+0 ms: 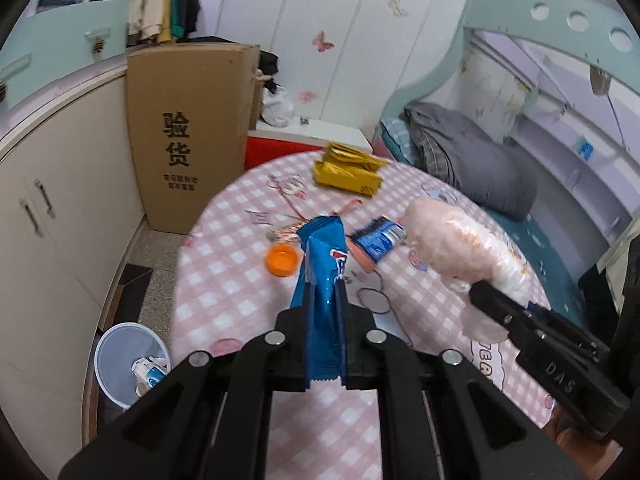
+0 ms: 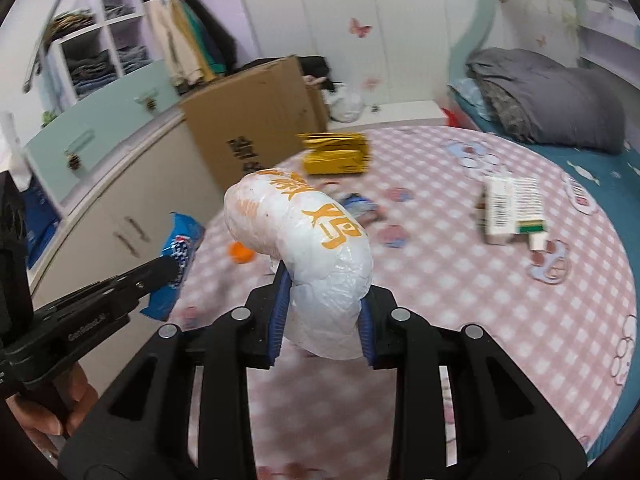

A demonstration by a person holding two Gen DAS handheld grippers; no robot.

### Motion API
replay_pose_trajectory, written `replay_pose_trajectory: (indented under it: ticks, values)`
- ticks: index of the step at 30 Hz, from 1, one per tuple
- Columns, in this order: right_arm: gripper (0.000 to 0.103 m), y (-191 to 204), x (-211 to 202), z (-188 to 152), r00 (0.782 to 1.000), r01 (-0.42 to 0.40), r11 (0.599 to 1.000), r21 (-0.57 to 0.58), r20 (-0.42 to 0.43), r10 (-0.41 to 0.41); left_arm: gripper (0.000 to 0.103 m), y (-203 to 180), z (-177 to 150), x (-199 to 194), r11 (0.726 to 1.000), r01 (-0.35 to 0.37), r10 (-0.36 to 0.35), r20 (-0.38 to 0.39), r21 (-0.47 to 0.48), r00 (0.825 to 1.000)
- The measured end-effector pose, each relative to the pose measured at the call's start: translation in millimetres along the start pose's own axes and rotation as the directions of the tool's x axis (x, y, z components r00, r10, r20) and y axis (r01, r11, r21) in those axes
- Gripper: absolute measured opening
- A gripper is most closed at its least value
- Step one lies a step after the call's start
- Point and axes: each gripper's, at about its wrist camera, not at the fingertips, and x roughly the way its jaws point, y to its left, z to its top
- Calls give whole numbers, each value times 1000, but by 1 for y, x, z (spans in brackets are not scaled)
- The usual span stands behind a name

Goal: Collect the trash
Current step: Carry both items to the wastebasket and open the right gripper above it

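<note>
Bin (image 1: 120, 360) on floor left of table (image 1: 224, 272), box (image 1: 188, 136) behind

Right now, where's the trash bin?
In the left wrist view the white bin stands on the floor at lower left, beside the round table and below the cardboard box; it already holds some wrappers.

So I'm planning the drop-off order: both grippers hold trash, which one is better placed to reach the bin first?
Probably left. The bin stands on the floor off the table's left edge, on the side of the left gripper, which pinches the blue wrapper. The right gripper, clamping the white bag, would have to cross over.
</note>
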Motion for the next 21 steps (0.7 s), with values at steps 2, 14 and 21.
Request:
replay_pose_trajectory:
  ticks: [2, 14, 21]
  values:
    - [30, 18, 3, -1, 1000, -30, 999, -17, -9, 29, 9, 15, 0, -11, 1000, -11, 12, 15, -28, 1000]
    - [30, 158, 50, -25, 971, -220, 962, -160, -129, 201, 9, 132, -24, -61, 960, -215, 227, 52, -178, 973]
    - [30, 237, 104, -52, 933, -321, 924, -206, -237, 272, 9, 209, -43, -66, 888, -380, 393, -3, -260, 919]
